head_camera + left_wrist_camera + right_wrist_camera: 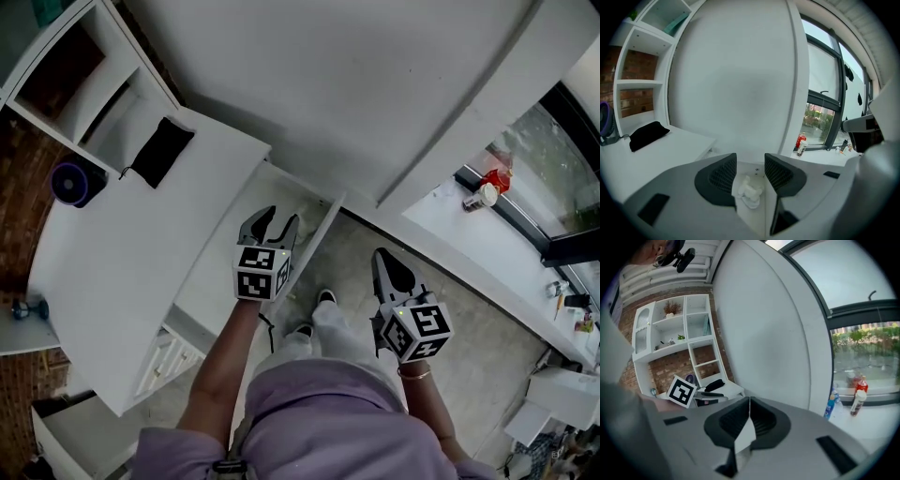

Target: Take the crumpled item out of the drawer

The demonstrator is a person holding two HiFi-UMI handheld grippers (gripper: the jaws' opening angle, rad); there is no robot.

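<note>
A white crumpled item (749, 191) lies on the floor of the open white drawer (757, 220); it shows between and beyond the jaws in the left gripper view. My left gripper (281, 217) hangs over the drawer (223, 274), open, its pads apart from the item, which sits a little past them (750, 161). In the head view the gripper hides the item. My right gripper (381, 255) is shut on nothing, off to the right of the drawer above the floor. Its jaws (749, 401) meet in the right gripper view.
The drawer juts from a white desk (122, 253) bearing a black pouch (161, 150) and a purple round device (73, 181). White shelves (84, 84) stand behind. A windowsill (469, 225) with a red bottle (497, 178) runs at right. The person's shoes (324, 298) stand by the drawer.
</note>
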